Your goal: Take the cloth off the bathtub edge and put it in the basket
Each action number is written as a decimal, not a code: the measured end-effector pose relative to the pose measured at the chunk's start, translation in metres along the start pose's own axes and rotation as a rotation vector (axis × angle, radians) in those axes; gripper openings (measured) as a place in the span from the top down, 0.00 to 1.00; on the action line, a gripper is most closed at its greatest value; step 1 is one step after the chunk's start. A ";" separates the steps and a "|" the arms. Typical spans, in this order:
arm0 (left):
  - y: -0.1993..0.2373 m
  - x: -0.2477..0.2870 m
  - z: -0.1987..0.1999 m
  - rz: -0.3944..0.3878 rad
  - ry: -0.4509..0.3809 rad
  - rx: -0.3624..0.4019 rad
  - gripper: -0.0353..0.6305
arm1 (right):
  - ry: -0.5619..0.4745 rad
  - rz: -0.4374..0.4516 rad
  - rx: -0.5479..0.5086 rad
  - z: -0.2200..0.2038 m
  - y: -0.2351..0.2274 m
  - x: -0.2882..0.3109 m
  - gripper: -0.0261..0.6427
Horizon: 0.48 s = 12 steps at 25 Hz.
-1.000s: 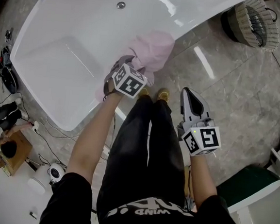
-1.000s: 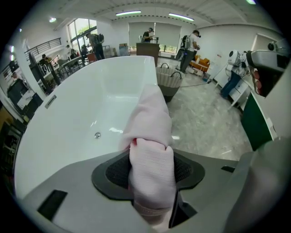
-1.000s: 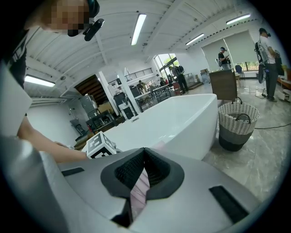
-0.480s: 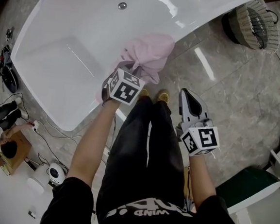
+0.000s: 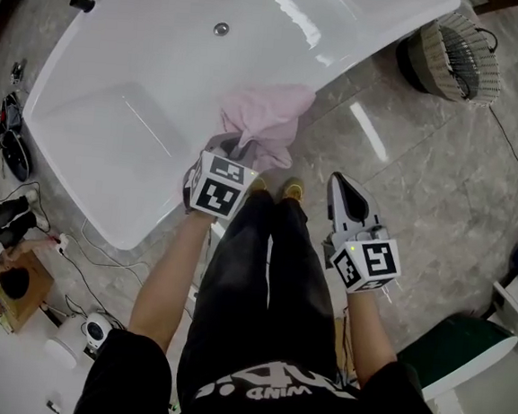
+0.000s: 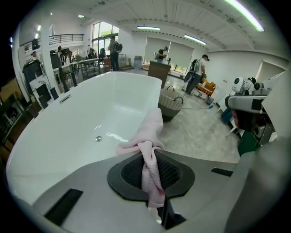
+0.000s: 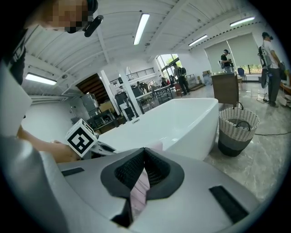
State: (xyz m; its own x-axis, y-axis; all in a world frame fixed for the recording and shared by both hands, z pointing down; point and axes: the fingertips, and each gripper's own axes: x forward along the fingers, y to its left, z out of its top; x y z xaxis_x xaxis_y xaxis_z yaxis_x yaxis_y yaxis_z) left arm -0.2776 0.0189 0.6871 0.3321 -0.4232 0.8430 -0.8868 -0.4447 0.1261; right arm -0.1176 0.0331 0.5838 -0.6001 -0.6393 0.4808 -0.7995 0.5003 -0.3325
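Beyond the right end of the bathtub [image 5: 114, 117] the basket [image 5: 456, 61] is stood. The cloth [image 5: 267, 117] is draped over the near edge, and a fold is pinched by the left gripper [image 5: 233, 145], whose jaws have just been closing on it, seemingly for lifting. The right gripper [image 5: 342, 184] is held closed, empty and aside.

The left tool [image 5: 231, 145] has just closed its jaws on the pink cloth [image 5: 268, 119] at the bathtub [image 5: 113, 126] edge, far from the basket [image 5: 484, 83].

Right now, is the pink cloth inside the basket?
No, the pink cloth hangs over the bathtub edge, pinched in the left gripper, while the basket stands apart on the floor.
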 end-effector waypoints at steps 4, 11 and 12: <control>-0.012 -0.042 0.036 -0.013 -0.069 -0.004 0.89 | -0.011 -0.002 -0.035 0.026 0.004 -0.014 0.94; -0.040 -0.132 0.129 -0.041 -0.229 -0.019 0.88 | -0.056 -0.015 -0.091 0.090 0.016 -0.049 0.94; -0.045 -0.146 0.144 -0.042 -0.254 -0.016 0.89 | -0.066 -0.015 -0.095 0.100 0.019 -0.056 0.94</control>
State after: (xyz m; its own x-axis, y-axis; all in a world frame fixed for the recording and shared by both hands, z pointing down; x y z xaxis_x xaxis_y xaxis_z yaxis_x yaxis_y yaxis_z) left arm -0.2404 -0.0128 0.4833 0.4373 -0.5900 0.6787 -0.8746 -0.4547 0.1681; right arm -0.1018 0.0197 0.4692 -0.5907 -0.6829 0.4298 -0.8043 0.5410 -0.2457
